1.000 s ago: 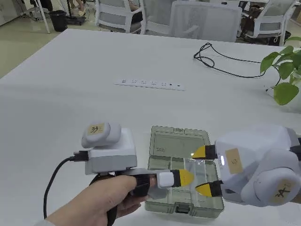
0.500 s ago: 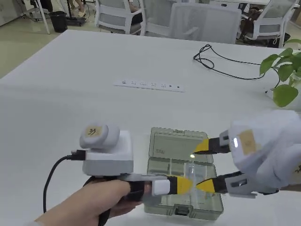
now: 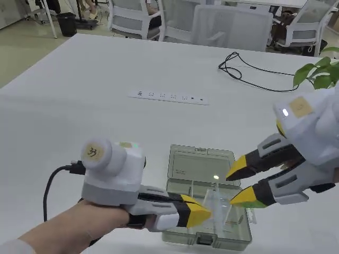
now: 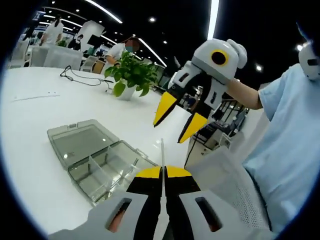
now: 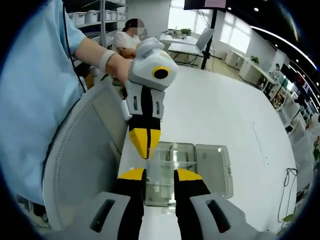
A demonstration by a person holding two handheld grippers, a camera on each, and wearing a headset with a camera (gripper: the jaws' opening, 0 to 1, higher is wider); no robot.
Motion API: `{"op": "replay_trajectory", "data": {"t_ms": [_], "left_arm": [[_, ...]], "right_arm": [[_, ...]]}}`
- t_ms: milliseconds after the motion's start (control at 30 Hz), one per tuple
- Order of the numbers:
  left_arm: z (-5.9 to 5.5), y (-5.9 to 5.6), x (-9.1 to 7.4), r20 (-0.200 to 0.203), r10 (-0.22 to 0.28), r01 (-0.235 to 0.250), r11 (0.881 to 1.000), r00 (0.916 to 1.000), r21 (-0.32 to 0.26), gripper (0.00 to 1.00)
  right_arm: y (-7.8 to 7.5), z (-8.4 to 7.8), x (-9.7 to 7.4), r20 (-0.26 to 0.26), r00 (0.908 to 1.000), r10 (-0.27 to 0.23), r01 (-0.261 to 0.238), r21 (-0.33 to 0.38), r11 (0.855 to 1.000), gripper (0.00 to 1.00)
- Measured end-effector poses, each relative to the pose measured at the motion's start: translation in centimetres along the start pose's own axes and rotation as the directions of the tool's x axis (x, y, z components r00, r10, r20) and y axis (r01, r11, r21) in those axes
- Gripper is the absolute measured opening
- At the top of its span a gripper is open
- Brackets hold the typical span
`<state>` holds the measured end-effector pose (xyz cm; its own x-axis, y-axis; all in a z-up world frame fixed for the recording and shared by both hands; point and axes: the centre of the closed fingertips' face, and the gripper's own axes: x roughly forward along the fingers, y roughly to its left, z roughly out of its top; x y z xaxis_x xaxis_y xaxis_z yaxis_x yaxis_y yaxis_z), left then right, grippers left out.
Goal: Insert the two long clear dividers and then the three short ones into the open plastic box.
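We see the left claw (image 3: 204, 214) pinched tight on a clear divider (image 3: 217, 198), held upright over the open box (image 3: 198, 161) at lower centre of the head view. Right claw (image 3: 239, 182) gapes wide just right of it, gripping nothing. The open box rests on the counter (image 3: 106, 106).

- Bright, even overhead light in the head view; shadows on the white matte tabletop (image 3: 106, 79) are faint.
- A small glare spot on the smoky clear plastic box lid (image 3: 196, 164), lower centre.
- Both gripper views bend at the edges; white ceiling light strips (image 4: 214, 17) flare at top.
- The thin clear plastic divider (image 4: 162, 150) glints as a pale line.
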<state>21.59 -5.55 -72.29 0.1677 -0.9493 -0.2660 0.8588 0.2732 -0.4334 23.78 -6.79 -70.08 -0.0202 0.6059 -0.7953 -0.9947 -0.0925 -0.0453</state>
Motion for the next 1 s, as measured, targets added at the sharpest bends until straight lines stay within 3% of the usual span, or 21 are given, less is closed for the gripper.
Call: {"op": "replay_trajectory", "data": {"t_ms": [67, 233, 700, 1000], "left_arm": [[-0.2, -0.1, 0.0, -0.022, -0.006, 0.007, 0.999, 0.9997, 0.053, 0.0], [-0.8, -0.5, 0.0, -0.058, -0.021, 0.028, 0.992, 0.9981, 0.121, 0.0], [-0.8, -1.0, 0.3, -0.053, -0.032, 0.04, 0.987, 0.9981, 0.157, 0.0], [-1.3, -0.9, 0.3, -0.08, -0.021, 0.036, 0.983, 0.9965, 0.179, 0.0]], "right_arm": [[0.4, 0.1, 0.3, -0.009, 0.9996, 0.027, -0.027, 0.011, 1.0, 0.18], [1.6, 0.4, 0.8, -0.028, 0.9949, 0.097, -0.097, 0.018, 0.995, 0.15], [3.0, 0.0, 1.6, -0.055, 0.9814, 0.184, -0.184, 0.004, 0.983, 0.04], [3.5, 0.0, 1.9, -0.07, 0.9789, 0.192, -0.19, 0.031, 0.981, 0.02]]}}
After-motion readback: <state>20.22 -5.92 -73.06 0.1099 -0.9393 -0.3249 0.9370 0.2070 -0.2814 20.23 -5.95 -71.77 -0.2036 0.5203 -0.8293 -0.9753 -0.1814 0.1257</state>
